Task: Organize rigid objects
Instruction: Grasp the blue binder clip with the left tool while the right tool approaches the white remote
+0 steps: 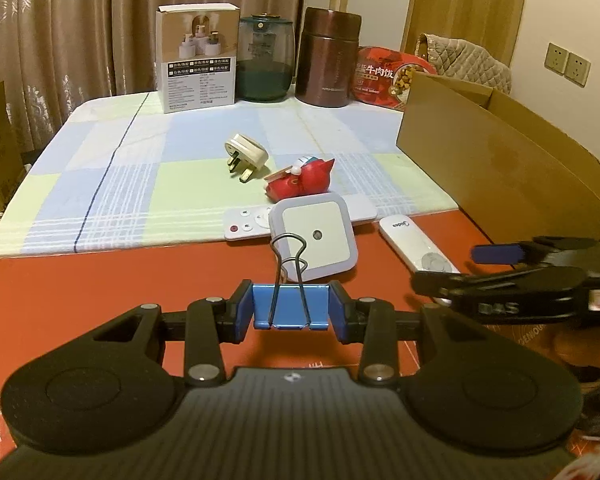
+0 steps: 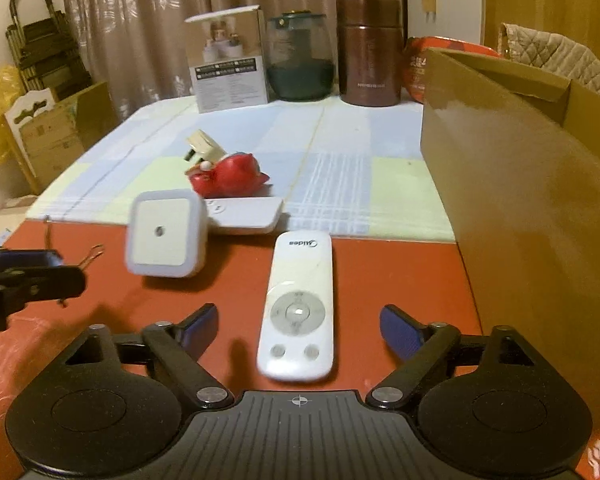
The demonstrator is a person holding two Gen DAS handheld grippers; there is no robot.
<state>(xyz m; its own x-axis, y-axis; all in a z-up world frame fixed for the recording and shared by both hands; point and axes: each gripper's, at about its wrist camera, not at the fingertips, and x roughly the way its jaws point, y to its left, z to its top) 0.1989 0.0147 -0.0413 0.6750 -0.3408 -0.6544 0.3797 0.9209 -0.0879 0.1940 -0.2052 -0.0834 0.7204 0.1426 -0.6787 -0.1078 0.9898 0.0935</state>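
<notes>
My left gripper (image 1: 291,312) is clamped on the blue clip (image 1: 290,310), lifted off the table. My right gripper (image 2: 298,330) gapes empty around the remote (image 2: 298,308); lower squarely, pinch mid-body, then carry to the box (image 2: 520,184).

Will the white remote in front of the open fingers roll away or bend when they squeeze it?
Probably neither. The white remote looks like hard plastic, so likely stiff. It lies flat on the red surface, so it should not roll. Its smooth shell might slip between the fingers.
</notes>
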